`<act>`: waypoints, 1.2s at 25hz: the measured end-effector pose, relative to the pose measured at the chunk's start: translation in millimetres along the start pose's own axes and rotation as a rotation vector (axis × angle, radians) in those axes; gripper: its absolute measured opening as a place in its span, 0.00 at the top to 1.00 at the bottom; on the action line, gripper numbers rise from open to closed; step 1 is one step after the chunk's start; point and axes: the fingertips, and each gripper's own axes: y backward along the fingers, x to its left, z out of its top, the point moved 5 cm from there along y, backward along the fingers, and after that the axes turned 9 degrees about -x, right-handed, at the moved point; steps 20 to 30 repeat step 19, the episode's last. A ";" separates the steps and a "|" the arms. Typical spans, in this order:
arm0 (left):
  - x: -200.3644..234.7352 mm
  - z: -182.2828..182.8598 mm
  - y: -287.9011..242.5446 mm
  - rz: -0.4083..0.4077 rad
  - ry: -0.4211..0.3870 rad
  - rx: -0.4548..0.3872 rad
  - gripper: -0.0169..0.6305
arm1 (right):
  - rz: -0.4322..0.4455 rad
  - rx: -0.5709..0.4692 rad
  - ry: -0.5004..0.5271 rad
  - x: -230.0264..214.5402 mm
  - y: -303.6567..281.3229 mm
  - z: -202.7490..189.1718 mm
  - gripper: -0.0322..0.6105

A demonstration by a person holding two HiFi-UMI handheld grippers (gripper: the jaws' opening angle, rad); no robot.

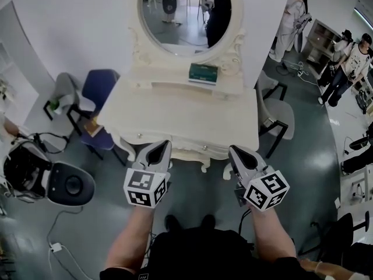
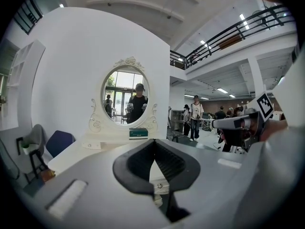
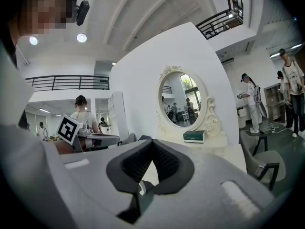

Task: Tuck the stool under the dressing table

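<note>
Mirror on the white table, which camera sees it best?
The left gripper view: the whole oval mirror shows there, almost front-on. The right gripper view sees it slanted from one side. The head view looks down on it and cuts off its top.

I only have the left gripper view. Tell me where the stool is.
Observer: In the head view no stool stands out in front of the dressing table. Pale legs show under its front edge, but I cannot tell whether they are the stool's.
Operator: Now report the jaws on my other side.
Observer: The right gripper is shut, with nothing between its jaws.
Operator: Say what stands off the table's right end.
Observer: A grey chair with a black frame stands beside it.
</note>
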 end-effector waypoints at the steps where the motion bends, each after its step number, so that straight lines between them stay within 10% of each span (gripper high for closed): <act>1: 1.5 -1.0 0.7 0.001 0.003 0.003 0.95 | 0.003 0.002 0.001 1.1 -1.2 -0.4 0.95; 30: 6.4 -5.1 5.3 0.012 0.013 0.013 0.95 | 0.032 0.010 0.013 6.4 -6.9 -1.8 0.95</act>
